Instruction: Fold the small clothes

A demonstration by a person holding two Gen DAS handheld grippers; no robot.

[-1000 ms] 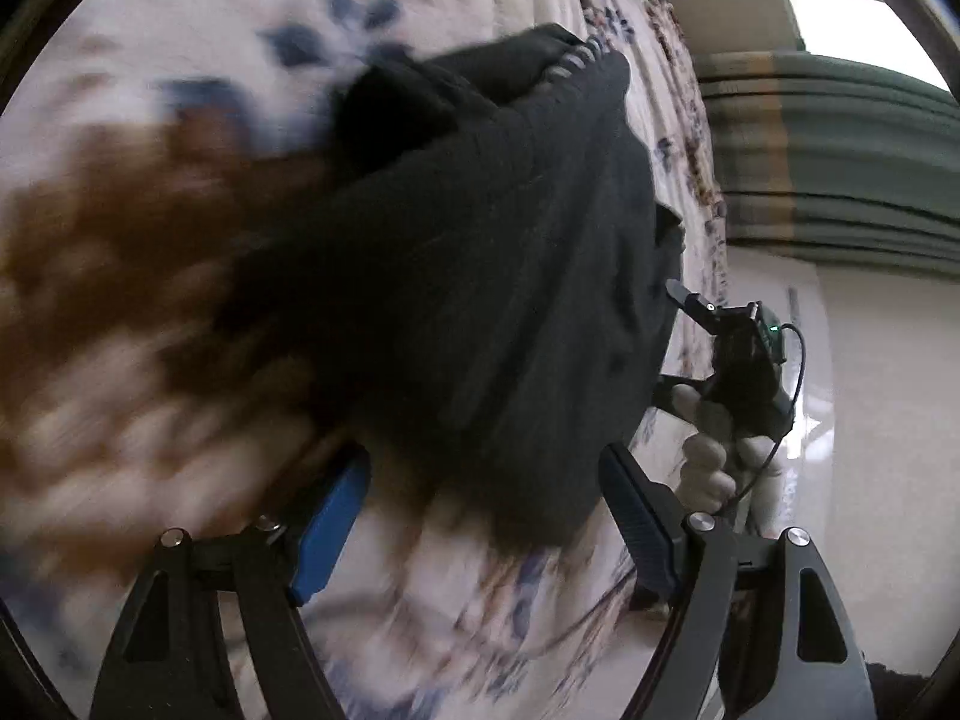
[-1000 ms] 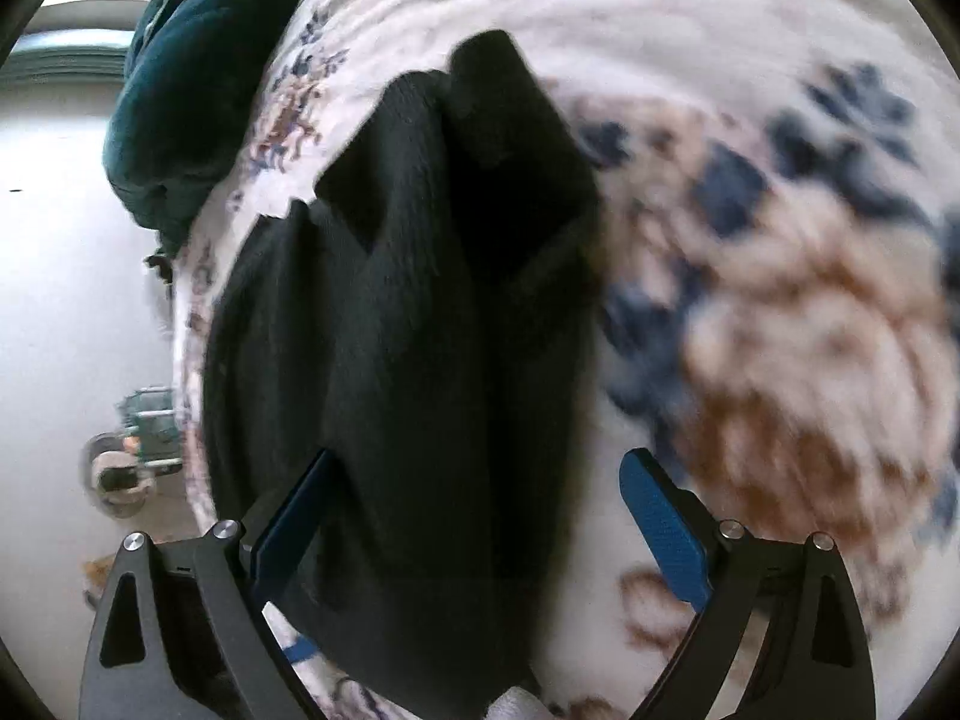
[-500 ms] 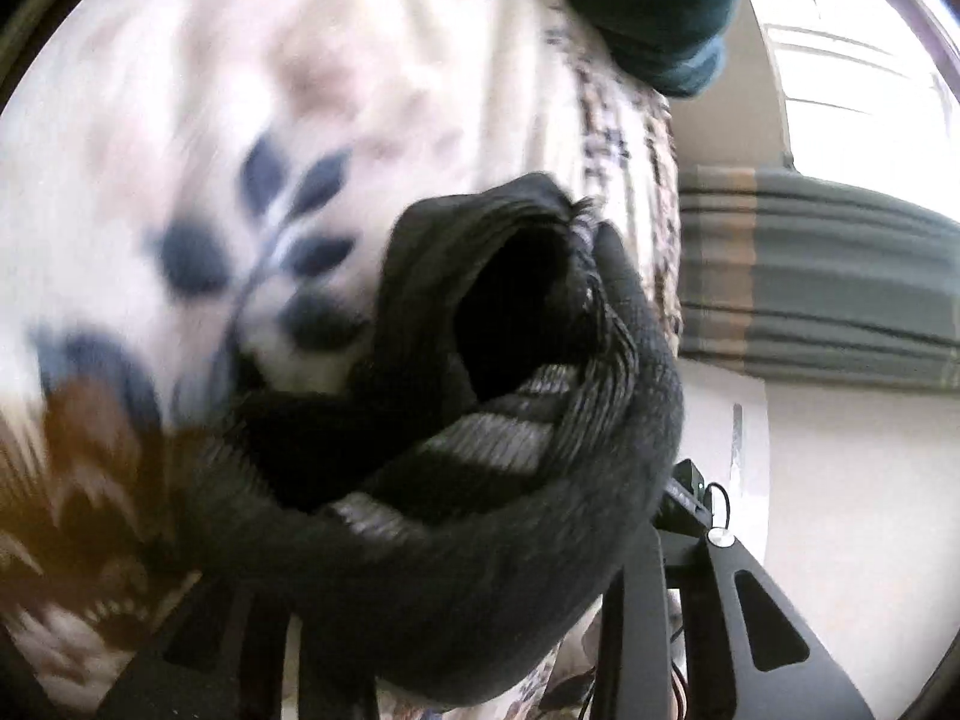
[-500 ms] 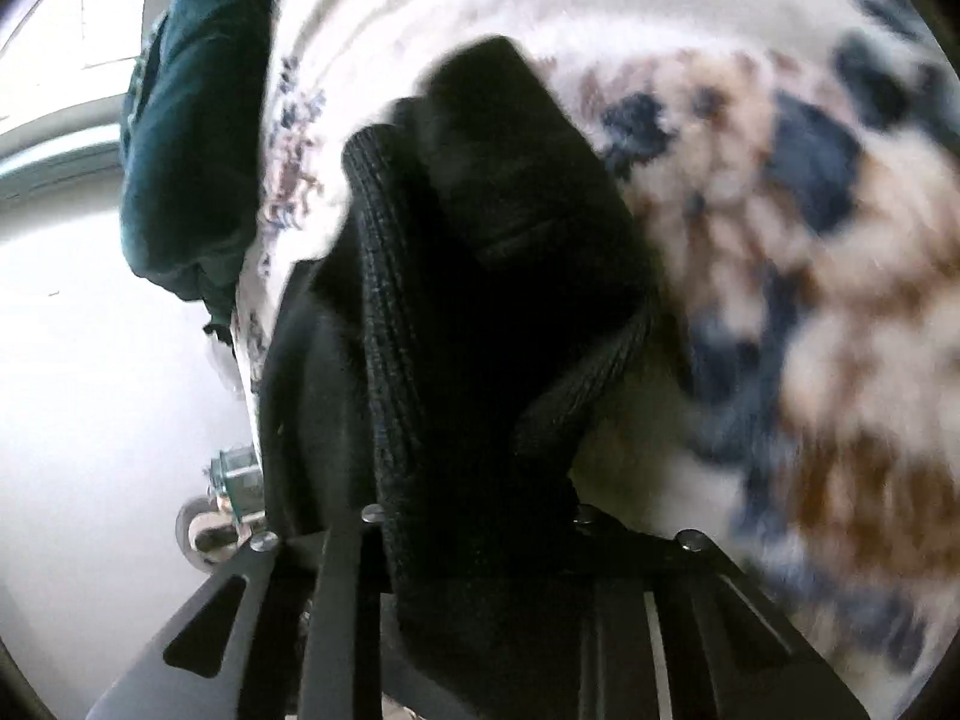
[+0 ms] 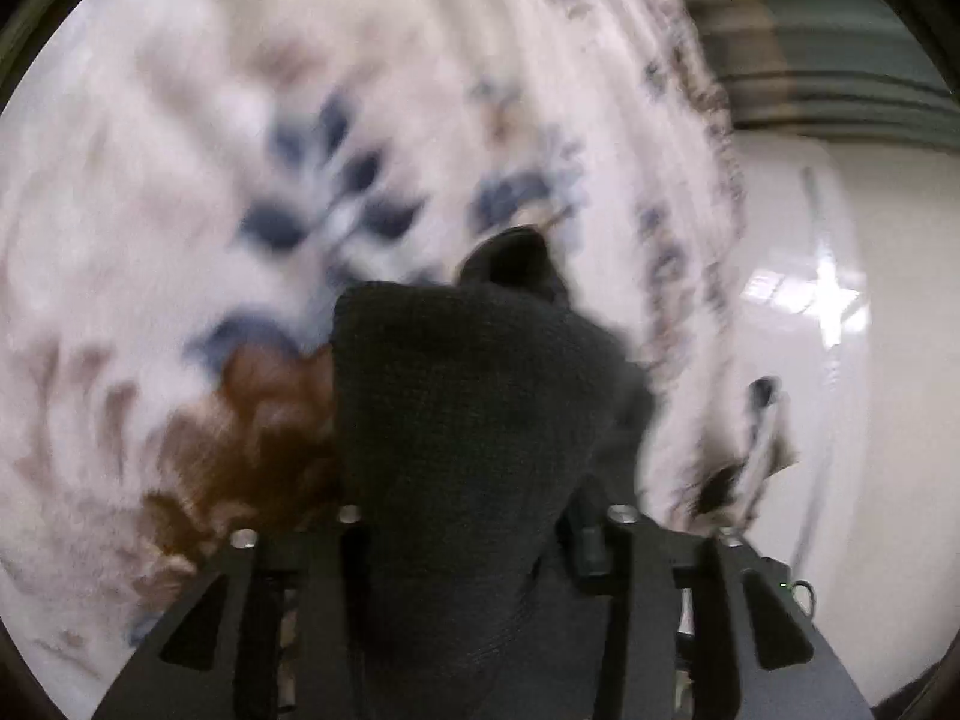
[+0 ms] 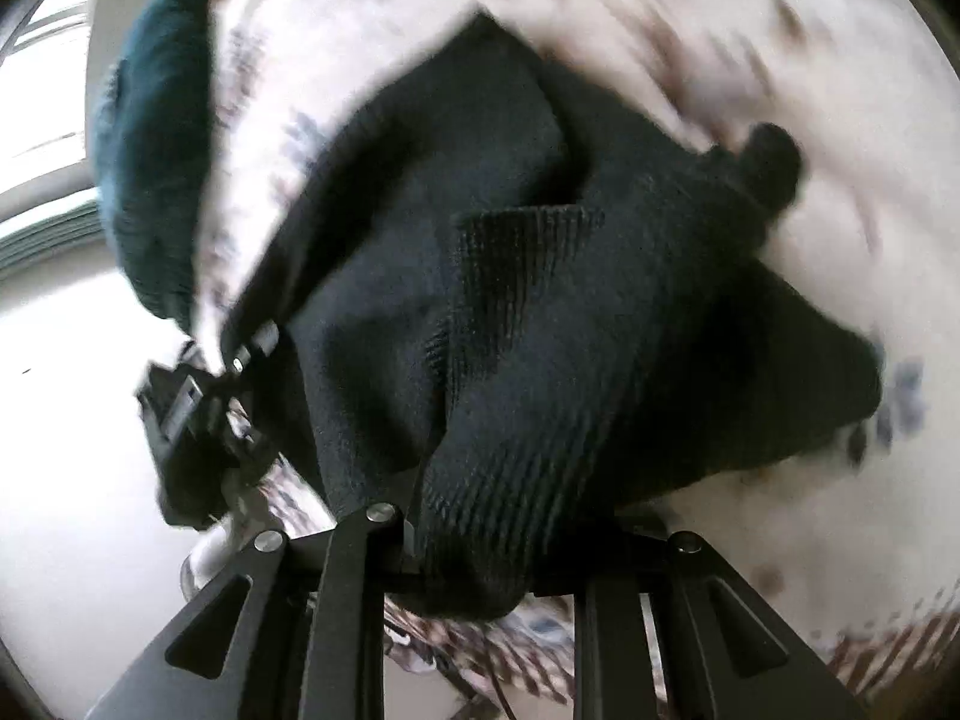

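Observation:
A small black knit garment lies bunched on a white bedspread with blue and brown flowers. My right gripper is shut on its near ribbed edge and the cloth drapes over the jaws. In the left wrist view the same black garment fills the lower middle, and my left gripper is shut on it, with the fingertips hidden under the cloth. The left gripper's body shows at the garment's left edge in the right wrist view. Both views are motion-blurred.
A dark teal garment lies on the bed's far left edge. The flowered bedspread drops off at the right to a glossy white floor. A striped grey-green curtain hangs beyond it.
Both grippers were open around the garment a second ago and have shut on it. They have since lifted and swung it, so the cloth now bunches over both jaws.

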